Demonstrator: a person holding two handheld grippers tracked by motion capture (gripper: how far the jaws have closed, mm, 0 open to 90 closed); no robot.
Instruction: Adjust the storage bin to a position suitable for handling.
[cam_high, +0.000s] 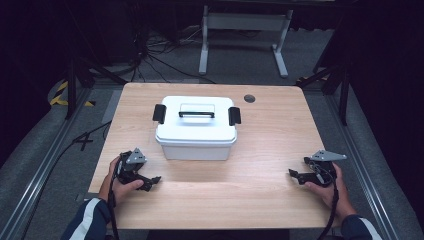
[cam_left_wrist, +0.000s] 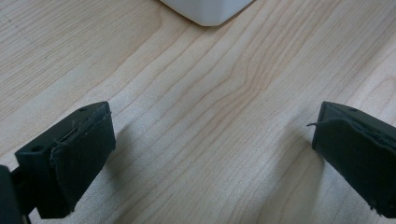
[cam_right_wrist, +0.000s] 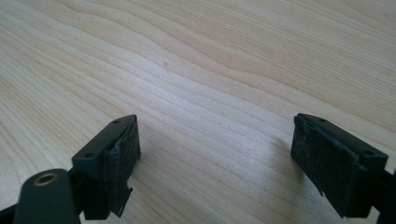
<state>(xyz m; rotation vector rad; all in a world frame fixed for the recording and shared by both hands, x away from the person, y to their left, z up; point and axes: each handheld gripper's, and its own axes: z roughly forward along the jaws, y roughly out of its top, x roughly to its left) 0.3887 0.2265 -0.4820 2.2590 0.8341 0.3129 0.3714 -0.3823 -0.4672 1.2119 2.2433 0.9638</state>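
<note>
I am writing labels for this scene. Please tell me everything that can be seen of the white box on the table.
The white box looks like plastic, rectangular with rounded corners. Its lid is on, with a black latch at each short end and a flat handle on top, folded down. It stands upright, left of centre on the wooden table. Neither gripper touches it.

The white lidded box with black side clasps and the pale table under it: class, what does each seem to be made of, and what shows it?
White lidded box: probably moulded plastic, smooth and slightly glossy, judging by its rounded corners and even colour. Its black side clasps look like plastic too. Pale table: wood or a wood-look laminate, matt; grain lines run across it, but the pictures cannot tell which.
</note>
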